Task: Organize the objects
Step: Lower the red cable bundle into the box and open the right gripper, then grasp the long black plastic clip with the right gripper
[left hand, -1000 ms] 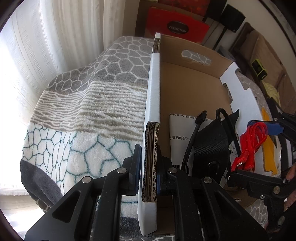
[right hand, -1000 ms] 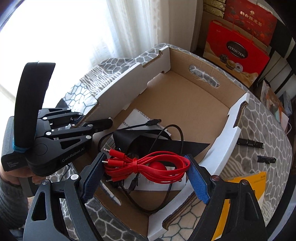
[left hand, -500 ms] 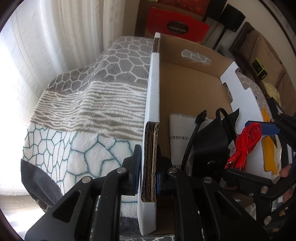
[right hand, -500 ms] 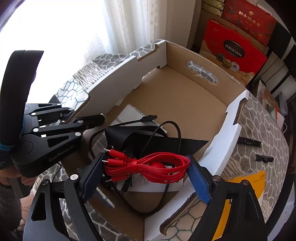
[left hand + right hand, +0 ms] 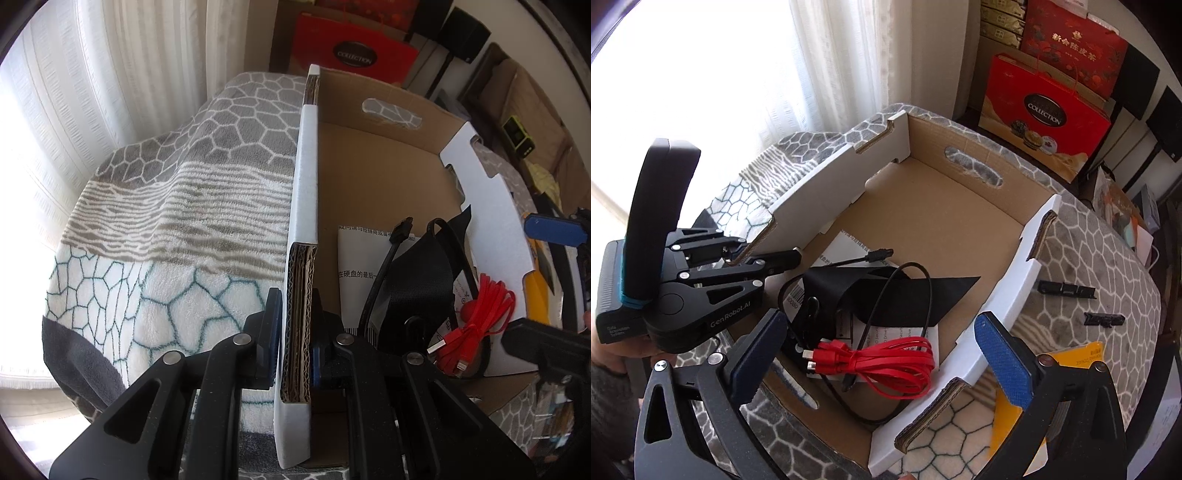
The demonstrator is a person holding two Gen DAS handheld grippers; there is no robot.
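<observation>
Right wrist view shows my right gripper (image 5: 882,354) with its jaws opening wide and nothing pressed between the blue pads; the red cable (image 5: 882,363) lies coiled below them on the near floor of the cardboard box (image 5: 960,229), on top of a white paper (image 5: 849,251), a black pouch (image 5: 886,291) and a black cable (image 5: 916,269); my left gripper (image 5: 295,343) is pinched tight on the box's left wall, one pad outside and one inside, steadying it on the patterned blanket (image 5: 166,221); to finish this step well I judge I should lift the right claw straight up, clear of the red loops so none snags a pad, and keep the left pinch firm; a yellow booklet (image 5: 1086,356) and two small black clips (image 5: 1067,290) wait on the blanket to the right of the box, likely next.
</observation>
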